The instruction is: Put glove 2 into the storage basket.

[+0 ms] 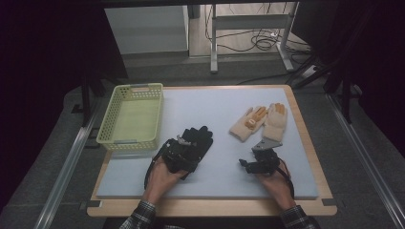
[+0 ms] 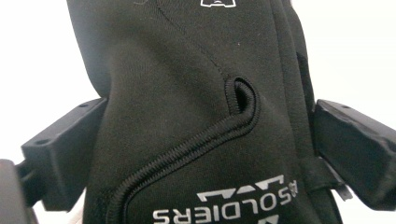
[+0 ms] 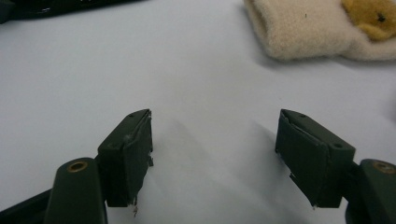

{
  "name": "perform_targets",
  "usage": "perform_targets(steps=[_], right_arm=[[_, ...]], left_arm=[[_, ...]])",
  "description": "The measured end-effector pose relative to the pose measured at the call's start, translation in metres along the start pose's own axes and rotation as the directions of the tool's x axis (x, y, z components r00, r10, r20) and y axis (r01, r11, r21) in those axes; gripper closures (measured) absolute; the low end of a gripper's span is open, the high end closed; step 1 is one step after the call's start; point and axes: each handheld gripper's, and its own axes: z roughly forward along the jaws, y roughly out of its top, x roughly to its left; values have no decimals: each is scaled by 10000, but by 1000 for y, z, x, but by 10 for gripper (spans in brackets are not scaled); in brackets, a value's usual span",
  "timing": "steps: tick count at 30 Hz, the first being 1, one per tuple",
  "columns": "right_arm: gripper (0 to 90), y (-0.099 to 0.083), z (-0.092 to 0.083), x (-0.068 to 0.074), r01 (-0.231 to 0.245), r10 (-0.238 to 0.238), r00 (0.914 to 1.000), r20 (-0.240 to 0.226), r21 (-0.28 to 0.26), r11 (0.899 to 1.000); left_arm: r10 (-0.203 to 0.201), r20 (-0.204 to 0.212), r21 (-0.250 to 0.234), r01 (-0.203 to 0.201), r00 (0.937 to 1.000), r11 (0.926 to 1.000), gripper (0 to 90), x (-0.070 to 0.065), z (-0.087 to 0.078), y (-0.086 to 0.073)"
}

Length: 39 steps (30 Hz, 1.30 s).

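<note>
On the pale blue mat [image 1: 219, 109] that covers the wooden table [image 1: 305, 143], the person's left hand [image 1: 162, 179] holds the left gripper [image 1: 184, 150] over the cuff end of a black glove [image 1: 198, 138], which lies flat near the middle of the mat with its fingers pointing away from the person. In the left gripper view that glove [image 2: 187, 93] sits between the two black jaws, its white lettering upside down near the bottom — both jaws meet the fabric at the sides, but whether the pads actually press on it cannot be told. The right gripper [image 1: 255, 162], held in the right hand [image 1: 274, 183], rests low over bare mat toward the right, its jaws spread wide with nothing between them; the right gripper view shows only the mat's surface [image 3: 205, 84] between the jaws. Just beyond it lie two cream gloves [image 1: 260, 121] with orange patches, side by side and touching, the nearest cuff [image 3: 299, 32] a short way ahead of the open jaws. A light green plastic basket [image 1: 107, 121] stands at the left edge of the mat, well apart from the cream pair and near the black glove.
</note>
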Motion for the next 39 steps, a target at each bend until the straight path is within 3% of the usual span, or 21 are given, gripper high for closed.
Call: perform_targets(steps=[4,7,10,14,17,22,30,39], right_arm=[[268,0,0,0,15,-15,10000,20,3,10000],[268,0,0,0,14,-14,10000,21,2,10000],[268,0,0,0,17,-17,10000,24,4,10000],[267,0,0,0,15,-15,10000,27,4,10000],[268,0,0,0,13,-13,10000,20,4,10000],[268,0,0,0,10,-10,10000,21,5,10000],[268,0,0,0,3,-3,10000,40,2,10000],[267,0,0,0,38,-38,10000,45,0,10000]], left_arm=[[-181,-187,189,184,9997,9997,206,5,-5,3],[-72,-221,260,78,9997,9996,286,4,-7,5],[-13,-281,181,18,9996,9998,484,1,-10,5],[-2,-610,143,11,9981,9999,629,0,-11,6],[50,-747,124,-41,9972,9999,665,0,-11,7],[47,-635,-84,-53,9980,10000,666,2,-16,11],[210,-862,-390,-244,9961,9989,657,5,-32,29],[-141,-857,-827,70,9962,9966,651,20,-53,48]])
